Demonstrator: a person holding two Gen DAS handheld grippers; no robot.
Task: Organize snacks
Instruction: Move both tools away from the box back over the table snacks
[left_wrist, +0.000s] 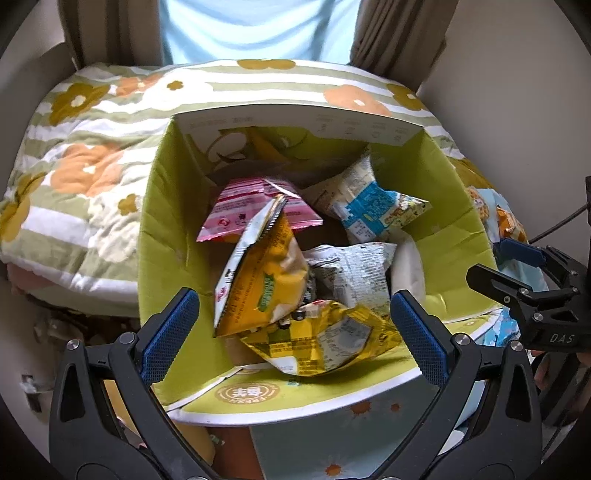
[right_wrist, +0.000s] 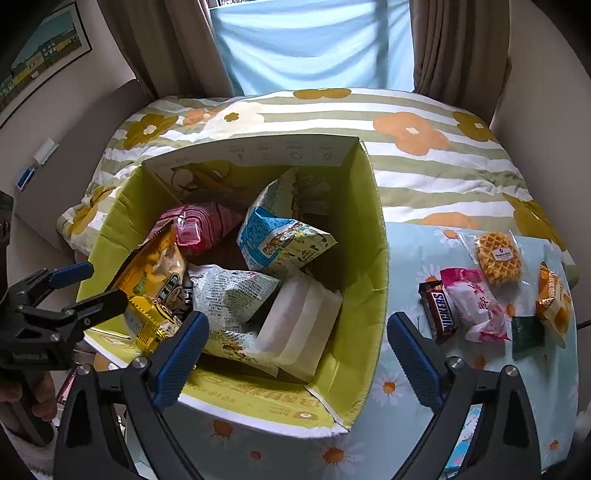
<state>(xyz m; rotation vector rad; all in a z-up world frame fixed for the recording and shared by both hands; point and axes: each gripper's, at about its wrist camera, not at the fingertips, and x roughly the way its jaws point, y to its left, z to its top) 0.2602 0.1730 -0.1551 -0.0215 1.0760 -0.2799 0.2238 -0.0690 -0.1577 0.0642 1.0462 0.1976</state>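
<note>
The left gripper (left_wrist: 293, 325) is hanging over the green cardboard box (left_wrist: 170, 206), jaws spread wide with nothing between the blue pads (left_wrist: 170, 332), and the box is filling the middle of the left wrist view. Inside, an orange-yellow snack bag (left_wrist: 266, 280) is standing tilted at centre, a shiny yellow packet (left_wrist: 332, 339) is lying just below it, a pink packet (left_wrist: 251, 210) is sitting behind, and a blue-and-white packet (left_wrist: 373, 210) is leaning toward the upper right. A grey-printed white bag (left_wrist: 354, 269) is resting at centre right.

Over in the right wrist view, the right gripper (right_wrist: 297, 339) is also gaping wide and holding nothing, its fingers straddling the box's near right wall (right_wrist: 373, 332). A plain white packet (right_wrist: 303, 325) is lying at the bottom of the box, just beside that wall. Outside, on the daisy-print cloth (right_wrist: 406, 406) at the right of the frame, a Snickers bar (right_wrist: 439, 310) is lying touching a pink wrapped snack (right_wrist: 480, 306), with a wrapped waffle (right_wrist: 498, 258) above them, an orange packet (right_wrist: 554, 299) at the far right, and a small dark green sachet (right_wrist: 528, 332) below it. The striped floral quilt (right_wrist: 443, 155) is spreading behind everything.
</note>
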